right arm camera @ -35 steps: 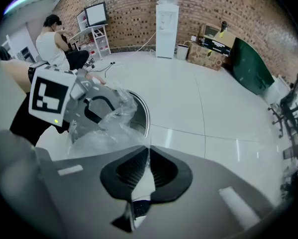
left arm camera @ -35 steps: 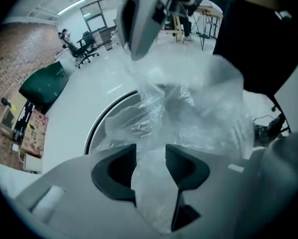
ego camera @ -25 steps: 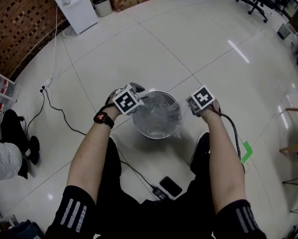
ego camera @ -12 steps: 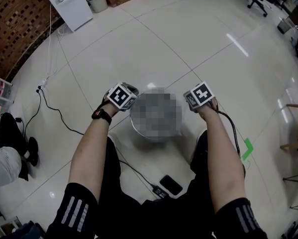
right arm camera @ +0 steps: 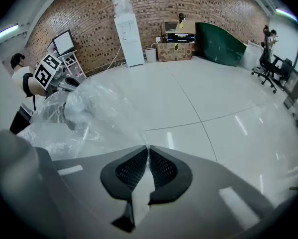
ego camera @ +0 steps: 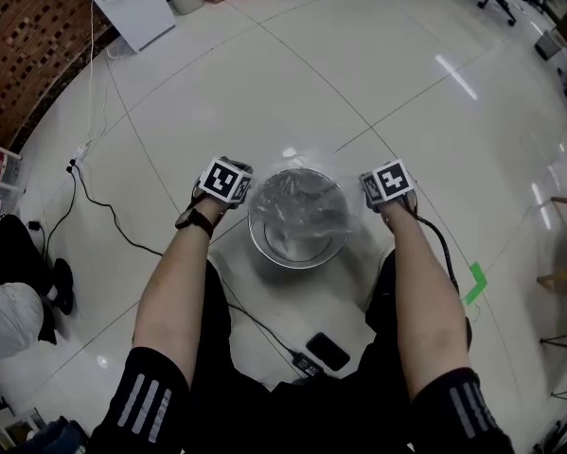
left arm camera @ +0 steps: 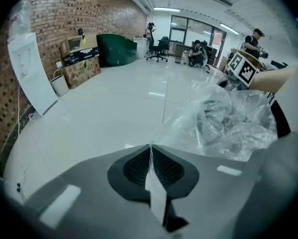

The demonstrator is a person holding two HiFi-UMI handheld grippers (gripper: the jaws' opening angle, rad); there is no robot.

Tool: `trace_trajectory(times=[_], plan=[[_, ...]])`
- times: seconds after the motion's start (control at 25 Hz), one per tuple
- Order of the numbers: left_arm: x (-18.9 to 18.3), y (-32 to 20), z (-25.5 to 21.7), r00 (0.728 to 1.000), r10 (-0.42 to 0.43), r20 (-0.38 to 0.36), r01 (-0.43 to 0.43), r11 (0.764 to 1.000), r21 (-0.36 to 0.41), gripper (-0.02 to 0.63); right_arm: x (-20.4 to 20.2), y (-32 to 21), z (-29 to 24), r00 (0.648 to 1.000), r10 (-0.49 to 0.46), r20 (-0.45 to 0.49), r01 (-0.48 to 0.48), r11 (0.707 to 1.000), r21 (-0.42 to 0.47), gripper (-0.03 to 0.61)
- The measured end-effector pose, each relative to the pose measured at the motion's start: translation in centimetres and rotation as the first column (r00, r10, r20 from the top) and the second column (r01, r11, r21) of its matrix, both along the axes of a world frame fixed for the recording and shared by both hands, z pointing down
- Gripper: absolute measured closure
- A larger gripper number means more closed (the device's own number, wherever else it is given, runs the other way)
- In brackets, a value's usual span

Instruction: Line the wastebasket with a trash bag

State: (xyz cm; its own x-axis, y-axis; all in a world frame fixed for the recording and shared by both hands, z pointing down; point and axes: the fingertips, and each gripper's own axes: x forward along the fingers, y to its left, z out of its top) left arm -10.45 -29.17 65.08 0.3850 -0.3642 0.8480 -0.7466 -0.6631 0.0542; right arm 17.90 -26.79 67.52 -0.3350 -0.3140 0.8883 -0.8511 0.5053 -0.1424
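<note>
The wastebasket [ego camera: 267, 246] sits on the floor [ego camera: 264, 83], btwn the two grippers. The left gripper [ego camera: 228, 185] is just beside its left rim, the right gripper [ego camera: 389, 187] just beside its right rim. They're on opp. sides, both angled steeply down, about equally near. The trash bag [ego camera: 300, 206] spans the mouth btwn them, billowed and crumpled over the opening. As far as I can see it's not yet folded over the rim.

Both sets of fingers [right arm camera: 163, 169] are fully closed, each w/ a thin edge of the clear film pinched in. In each gripper view it shows as a pale strip down the seam btwn the dark ribbed pads [left arm camera: 131, 167].

What the next move turns on, imo: the pinched edges lie just outside the basket on either side. So each hand prob. needs to go down & outward to drag the edge over the lip. The stretch runs left-right across the basket; the near & far edges look slack.

Materials:
- Basket: round, shiny metal, smooth, rigid.
- Bag: thin see-through plastic, wrinkly, prob. slippery; could tear if over-stretched.
- Floor: glossy pale tile, so the basket might slide.
</note>
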Motion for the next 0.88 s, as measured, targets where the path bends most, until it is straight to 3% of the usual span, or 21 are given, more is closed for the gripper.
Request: trace_trajectory(times=[0.2, 0.48, 0.6, 0.76, 0.88], plan=[[-0.9, 2.0, 3.6, 0.999, 0.023, 0.046, -0.017, 0.991, -0.134, 0.618, -1.0, 2.4, 3.7, 0.996, -0.078, -0.031, 0.075, 0.992, -0.101, 0.571], [-2.3, 6.1, 6.4, 0.999, 0.033, 0.01, -0.029, 0.949, -0.314, 0.577, -2.1, 6.2, 6.0, 0.988, -0.152, 0.012, 0.151, 0.967, -0.207, 0.569], [-3.0, 6.2, 5.7, 1.0, 0.026, 0.003, -0.024, 0.955, -0.295, 0.488, -1.7, 5.3, 4.2, 0.993, -0.117, 0.034, 0.121, 0.979, -0.166, 0.529], [-4.4, 5.6, 2.4, 1.0, 0.003, -0.021, -0.007, 0.978, -0.206, 0.457, -0.1, 4.1, 0.6, 0.996, -0.054, 0.076, 0.06, 0.995, -0.083, 0.465], [-5.6, 5.5, -0.9, 1.0, 0.021, -0.009, -0.022, 0.991, -0.131, 0.448, 1.2, 4.2, -2.0, 0.996, -0.081, 0.024, 0.082, 0.996, -0.035, 0.459]])
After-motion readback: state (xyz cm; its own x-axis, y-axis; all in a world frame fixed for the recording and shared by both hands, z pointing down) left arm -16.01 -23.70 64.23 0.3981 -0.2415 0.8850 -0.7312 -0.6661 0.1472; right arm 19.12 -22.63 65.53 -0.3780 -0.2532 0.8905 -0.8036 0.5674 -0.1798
